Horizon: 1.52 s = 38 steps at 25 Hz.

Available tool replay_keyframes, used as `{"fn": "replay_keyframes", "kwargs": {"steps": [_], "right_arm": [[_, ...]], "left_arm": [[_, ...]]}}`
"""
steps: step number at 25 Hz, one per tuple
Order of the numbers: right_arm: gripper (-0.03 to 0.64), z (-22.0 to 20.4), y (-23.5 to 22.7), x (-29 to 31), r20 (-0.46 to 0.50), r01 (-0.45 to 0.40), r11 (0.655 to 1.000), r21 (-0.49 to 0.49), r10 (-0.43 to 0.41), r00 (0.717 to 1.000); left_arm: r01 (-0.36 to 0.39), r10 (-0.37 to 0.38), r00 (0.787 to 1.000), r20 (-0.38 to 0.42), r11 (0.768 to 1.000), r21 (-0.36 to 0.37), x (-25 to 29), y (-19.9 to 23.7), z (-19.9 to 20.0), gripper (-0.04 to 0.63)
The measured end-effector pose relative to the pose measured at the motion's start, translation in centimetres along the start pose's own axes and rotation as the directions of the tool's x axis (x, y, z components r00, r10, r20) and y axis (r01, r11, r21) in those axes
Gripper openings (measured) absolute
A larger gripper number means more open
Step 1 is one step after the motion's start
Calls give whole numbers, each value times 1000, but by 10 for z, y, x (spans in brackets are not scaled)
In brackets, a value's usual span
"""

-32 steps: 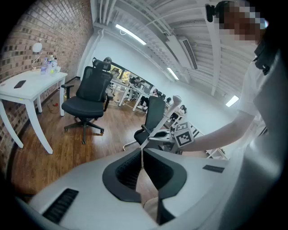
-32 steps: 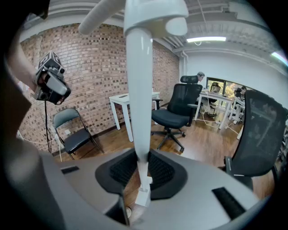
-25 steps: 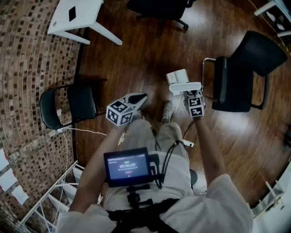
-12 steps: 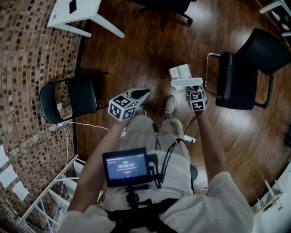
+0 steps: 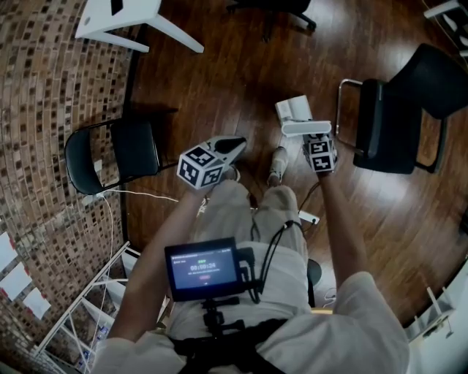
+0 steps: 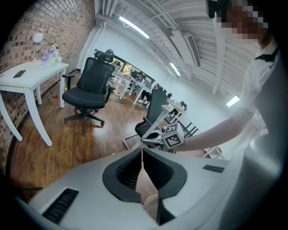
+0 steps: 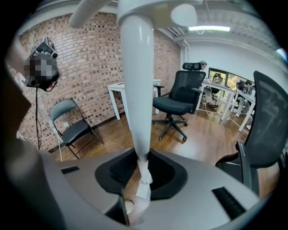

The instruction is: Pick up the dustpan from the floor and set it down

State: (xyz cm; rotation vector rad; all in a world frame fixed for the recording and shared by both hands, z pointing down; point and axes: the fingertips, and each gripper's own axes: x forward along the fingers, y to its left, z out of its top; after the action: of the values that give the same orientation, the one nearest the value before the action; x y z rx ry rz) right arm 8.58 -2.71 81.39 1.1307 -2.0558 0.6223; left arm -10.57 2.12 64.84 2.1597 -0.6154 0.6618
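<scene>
Jaws of the right gripper (image 7: 143, 175) are clamped on the near end of the long white handle of the dustpan (image 7: 135, 90), a smooth pale tube. Those of the left gripper (image 6: 142, 157) are pressed together with nothing between them. From above, the dustpan shows as a white pan and crossbar over the wooden floor (image 5: 219, 88), just ahead of the person's shoes (image 5: 276, 162) and beside a black chair (image 5: 387, 131). The right gripper view cuts off its pan at the top edge, and I cannot tell whether it touches the floor.

Dark wooden plank floor (image 5: 219, 80). Black metal folding chair (image 5: 121, 150) against red-brown brick wall (image 5: 44, 109), thin white cable (image 5: 142, 194) just beside. White wooden table (image 5: 121, 18) further along wall. Black chrome-framed chair (image 5: 395, 109) at right. Black swivel office chair (image 6: 90, 85) beyond.
</scene>
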Motion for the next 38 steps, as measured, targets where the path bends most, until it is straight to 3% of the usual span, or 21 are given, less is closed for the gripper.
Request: {"fn": "replay_keyframes", "kwargs": {"steps": [9, 38], "right_arm": [[107, -4, 3, 24, -44, 11, 1000, -7, -12, 999], [109, -39, 9, 79, -193, 24, 1000, -14, -26, 981]], "left_arm": [[-3, 4, 999, -46, 1000, 11, 1, 18, -7, 9], [-20, 18, 998, -52, 999, -35, -10, 35, -19, 9]]}}
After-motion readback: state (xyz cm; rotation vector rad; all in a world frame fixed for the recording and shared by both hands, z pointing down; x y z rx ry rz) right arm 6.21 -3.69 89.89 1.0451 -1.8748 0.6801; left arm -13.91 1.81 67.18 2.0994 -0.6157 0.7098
